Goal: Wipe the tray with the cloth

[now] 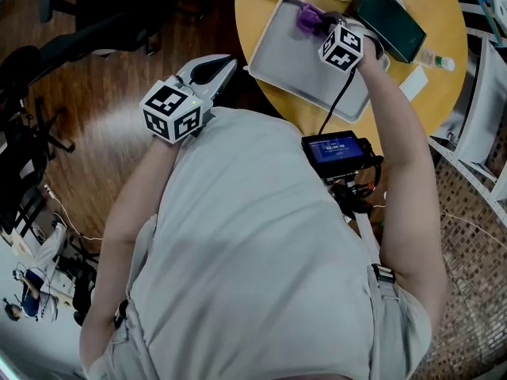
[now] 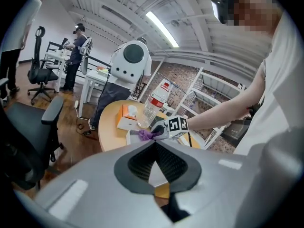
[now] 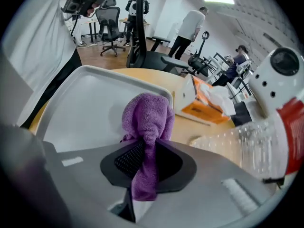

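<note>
The left tool (image 1: 212, 71), tips together on nothing, hangs off the worktop's (image 1: 253, 6) edge, near the tray (image 1: 297, 66). The right tool (image 1: 321, 24) clamps the purple cloth (image 1: 307, 16) over the tray's far corner, probably touching it. The tray's length runs back toward the person.

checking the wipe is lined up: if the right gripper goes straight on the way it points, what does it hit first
Probably the tray: the cloth held in the right gripper is over its floor, near the far rim. Depth is unclear.
</note>
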